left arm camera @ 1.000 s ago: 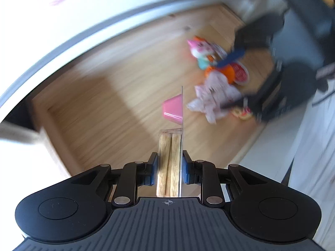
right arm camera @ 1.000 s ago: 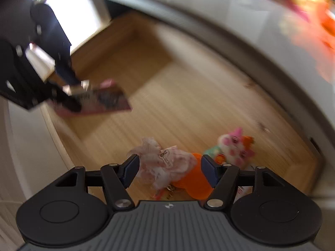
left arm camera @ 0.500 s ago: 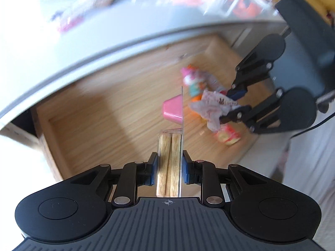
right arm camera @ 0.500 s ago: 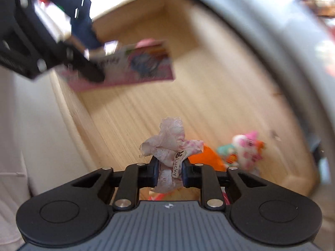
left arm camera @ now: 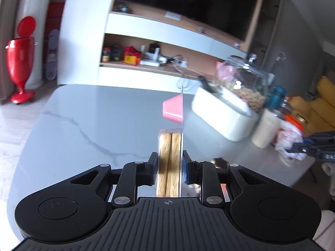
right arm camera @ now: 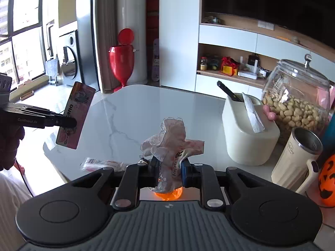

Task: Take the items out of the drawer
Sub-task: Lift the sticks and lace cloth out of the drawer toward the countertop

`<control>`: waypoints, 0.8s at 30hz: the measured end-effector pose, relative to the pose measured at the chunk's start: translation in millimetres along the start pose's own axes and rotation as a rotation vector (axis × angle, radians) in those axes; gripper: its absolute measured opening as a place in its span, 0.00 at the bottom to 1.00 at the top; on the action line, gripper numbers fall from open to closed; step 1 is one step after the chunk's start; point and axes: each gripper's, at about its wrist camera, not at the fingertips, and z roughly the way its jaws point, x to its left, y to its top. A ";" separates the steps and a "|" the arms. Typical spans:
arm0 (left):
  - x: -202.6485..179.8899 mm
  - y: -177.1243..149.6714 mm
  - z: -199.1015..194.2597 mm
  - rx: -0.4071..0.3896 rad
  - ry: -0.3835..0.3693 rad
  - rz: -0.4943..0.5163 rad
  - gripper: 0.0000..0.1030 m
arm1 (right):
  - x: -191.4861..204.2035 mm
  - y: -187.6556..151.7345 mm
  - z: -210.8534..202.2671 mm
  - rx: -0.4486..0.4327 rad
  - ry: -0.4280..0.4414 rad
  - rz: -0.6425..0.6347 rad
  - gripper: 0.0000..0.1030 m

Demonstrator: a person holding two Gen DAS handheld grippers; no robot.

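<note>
Marble table (left arm camera: 88, 125): grey-white and veined; its left and near stretch lies bare, and its rounded far corner is open to the floor.
Crowded side: a white container (right arm camera: 249, 133), a glass jar of peanuts (right arm camera: 297, 104), a cream tumbler (right arm camera: 297, 159) and an orange pumpkin pail (right arm camera: 326, 179) stand close together along the right of the table.
Near edge: a small clear wrapper (right arm camera: 100, 164) lies flat on the table just ahead of the right gripper.
Blister pack (left arm camera: 170, 152): held above the table, clear of it; long axis runs away from the left wrist camera, backing card on edge, two tan braided pieces side by side near the jaws, a pink piece farther out. In the right wrist view the card (right arm camera: 76, 115) tilts, top leaning right.
Left gripper (left arm camera: 170, 165): jaws nearly together, clamped on the blister pack from both flat sides.
Lace bundle (right arm camera: 171, 144): pale pink, crumpled, standing upward out of the jaws over the table's near edge; something orange shows below it, too hidden to tell.
Right gripper (right arm camera: 169, 172): jaws drawn close, pinching the lower part of the lace bundle.
Person: a dark-gloved hand (right arm camera: 9, 144) holds the left gripper's handle.
</note>
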 end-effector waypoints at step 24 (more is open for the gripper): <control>45.4 -42.9 60.7 0.139 0.092 -0.157 0.34 | -16.6 -62.4 155.5 0.193 -0.051 0.155 0.28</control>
